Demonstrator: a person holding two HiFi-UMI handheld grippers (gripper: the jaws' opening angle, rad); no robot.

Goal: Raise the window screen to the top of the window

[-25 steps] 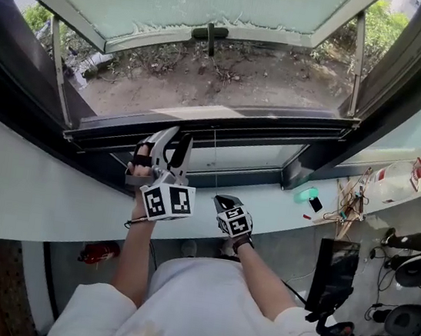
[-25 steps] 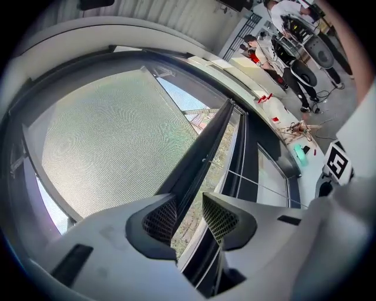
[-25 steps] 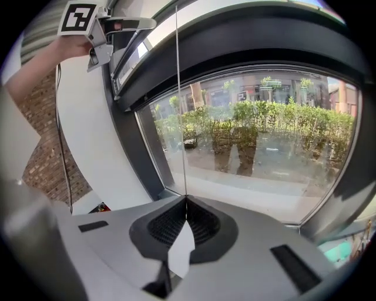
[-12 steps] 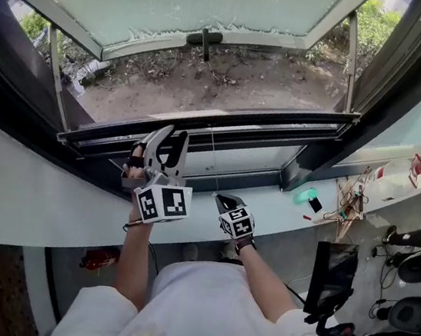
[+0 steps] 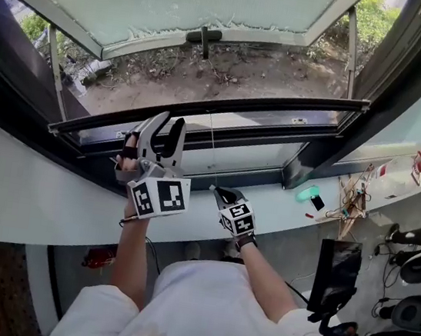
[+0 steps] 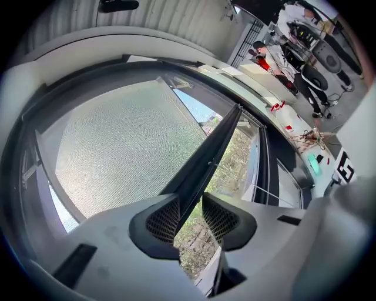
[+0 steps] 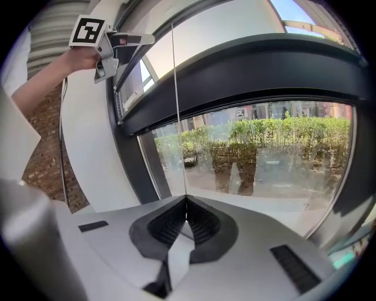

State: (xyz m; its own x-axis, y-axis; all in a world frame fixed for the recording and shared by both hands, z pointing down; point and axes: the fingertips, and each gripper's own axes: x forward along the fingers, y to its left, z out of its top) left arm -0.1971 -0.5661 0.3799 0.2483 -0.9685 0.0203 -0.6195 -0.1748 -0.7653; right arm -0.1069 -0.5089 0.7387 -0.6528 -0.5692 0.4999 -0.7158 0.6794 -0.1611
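1. The left gripper (image 6: 189,207) has its jaws apart, astride the window screen's dark bottom bar (image 6: 207,154). The bar lies against one pad, and daylight shows at the other.
2. The bar's long axis runs straight out from between those jaws and on across the window opening. The screen mesh (image 6: 117,147) spreads off one side of it, and open air lies on the other.
3. The right gripper (image 7: 185,203) sits below the bar with its jaws pressed together on a thin pull cord (image 7: 175,106). The cord rises from the jaw tips straight up to the bar.
4. The relation that matters is that the bar is inside the left jaws but well above the right ones. The left hand is therefore the nearer, and the right reaches the bar only through the cord.
5. I judge the coming move to be upward, with the bar kept level along its length.
6. Count: two grippers, one screen with one bottom bar, and one cord. Beyond them is one swung-out window sash with one handle (image 5: 204,37).
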